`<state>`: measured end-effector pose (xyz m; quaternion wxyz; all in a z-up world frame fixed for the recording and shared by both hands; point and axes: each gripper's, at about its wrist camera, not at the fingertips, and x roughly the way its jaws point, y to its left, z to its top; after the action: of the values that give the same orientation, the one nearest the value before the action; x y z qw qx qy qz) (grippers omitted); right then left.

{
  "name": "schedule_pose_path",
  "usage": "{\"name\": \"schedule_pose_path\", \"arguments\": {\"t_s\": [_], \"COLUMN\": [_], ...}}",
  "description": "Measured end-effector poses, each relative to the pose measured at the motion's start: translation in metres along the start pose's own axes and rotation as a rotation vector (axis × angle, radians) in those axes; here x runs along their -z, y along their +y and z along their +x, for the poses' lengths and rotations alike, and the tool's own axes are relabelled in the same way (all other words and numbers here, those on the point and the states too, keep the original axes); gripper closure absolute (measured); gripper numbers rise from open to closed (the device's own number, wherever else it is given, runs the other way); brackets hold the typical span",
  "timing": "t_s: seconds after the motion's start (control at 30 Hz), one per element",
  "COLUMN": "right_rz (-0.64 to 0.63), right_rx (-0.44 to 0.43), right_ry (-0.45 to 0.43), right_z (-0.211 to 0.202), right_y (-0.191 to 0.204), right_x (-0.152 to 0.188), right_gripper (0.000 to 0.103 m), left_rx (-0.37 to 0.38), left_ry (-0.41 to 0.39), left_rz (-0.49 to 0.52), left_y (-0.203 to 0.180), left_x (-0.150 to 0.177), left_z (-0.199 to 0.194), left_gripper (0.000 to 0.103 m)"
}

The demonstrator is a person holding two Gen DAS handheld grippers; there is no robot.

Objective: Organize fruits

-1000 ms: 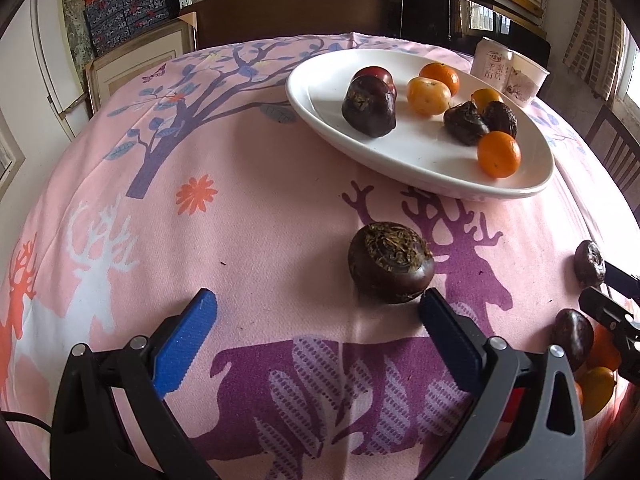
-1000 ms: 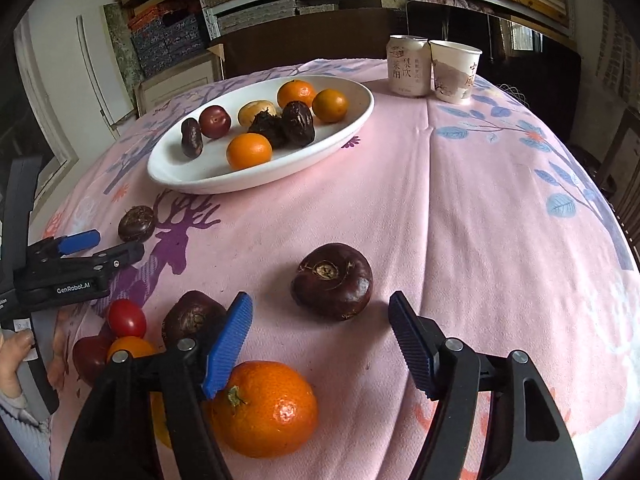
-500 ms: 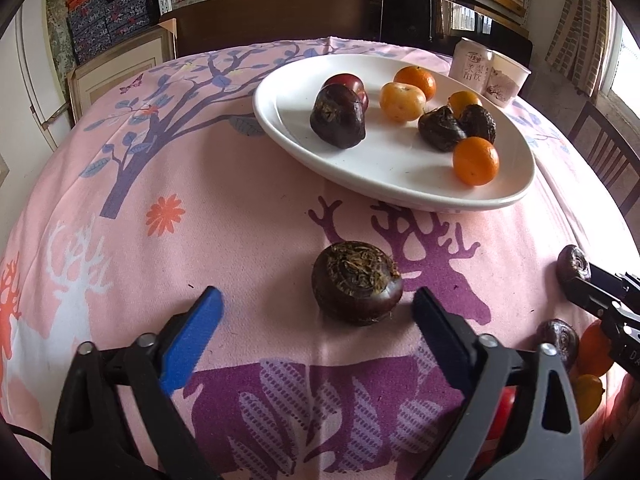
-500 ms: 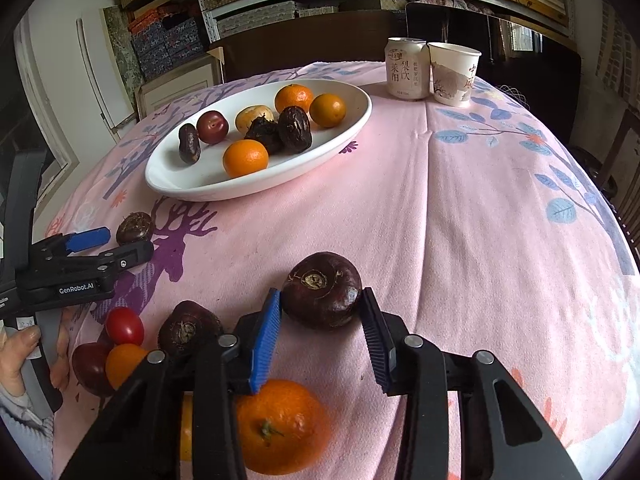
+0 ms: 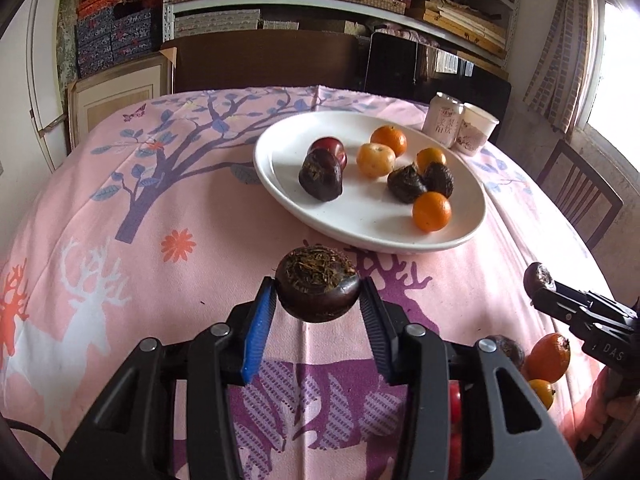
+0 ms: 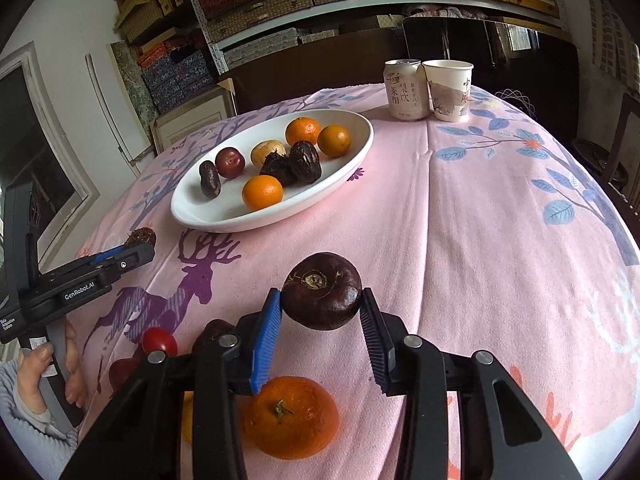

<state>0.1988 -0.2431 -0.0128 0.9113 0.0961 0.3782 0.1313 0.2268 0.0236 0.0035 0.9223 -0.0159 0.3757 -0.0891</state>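
Note:
My left gripper is shut on a dark brown water chestnut and holds it above the pink cloth, short of the white oval plate. My right gripper is shut on a second dark water chestnut, lifted off the cloth. The plate holds several oranges, dark chestnuts and a red plum. In the right wrist view the left gripper shows at the left with its chestnut; in the left wrist view the right gripper shows at the right.
Loose fruit lies near the front edge: an orange, a red tomato, a dark chestnut. A drink can and paper cup stand behind the plate. A wooden chair stands at the right.
Both grippers closed on their water chestnuts and lifted them off the cloth. One second ago both were open around the fruit; the right closed first.

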Motion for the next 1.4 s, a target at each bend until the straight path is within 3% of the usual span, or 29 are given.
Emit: {"name": "schedule_pose_path", "arguments": {"t_s": [0.17,0.4,0.53,0.57,0.6,0.67,0.77,0.83,0.97,1.4], "right_rz": [0.041,-0.053,-0.089,-0.088,-0.084,-0.104,-0.061,-0.053,-0.022,0.077], "right_rx": [-0.106,-0.097,-0.091,-0.096,-0.097,-0.092,-0.103,-0.125,-0.138,-0.13], "right_ry": [-0.014,-0.023,-0.012,-0.01,-0.002,0.043,0.015,-0.002,-0.022,-0.025], "right_z": [-0.008,0.012,0.047,0.057,0.064,0.073,0.061,0.052,0.042,0.029], "right_y": [0.005,0.044,0.064,0.065,0.065,0.064,0.055,0.052,0.045,0.013], "right_x": [-0.02,-0.073,-0.088,-0.09,-0.089,-0.084,-0.082,-0.083,-0.082,-0.066], "right_gripper": [0.063,0.063,0.063,0.061,0.061,0.047,0.039,0.038,0.032,0.022], "left_rx": [-0.009,-0.02,-0.022,-0.022,-0.036,-0.056,-0.025,-0.009,-0.045,-0.099], "left_ry": [-0.041,-0.051,-0.065,-0.059,-0.047,-0.023,0.004,0.012,-0.001,0.05], "left_rz": [0.02,0.034,0.031,0.036,0.051,0.071,0.001,-0.023,0.0,0.032], "left_y": [-0.004,-0.012,-0.015,-0.015,-0.014,-0.009,0.009,0.015,0.015,0.015], "left_x": [-0.025,-0.066,-0.079,-0.078,-0.075,-0.07,-0.066,-0.062,-0.048,-0.019], "left_z": [-0.008,0.015,0.032,0.037,0.042,0.05,0.051,0.046,0.032,0.035], "left_gripper": [0.06,0.059,0.029,0.022,0.022,0.022,0.018,0.017,0.011,0.009]}}
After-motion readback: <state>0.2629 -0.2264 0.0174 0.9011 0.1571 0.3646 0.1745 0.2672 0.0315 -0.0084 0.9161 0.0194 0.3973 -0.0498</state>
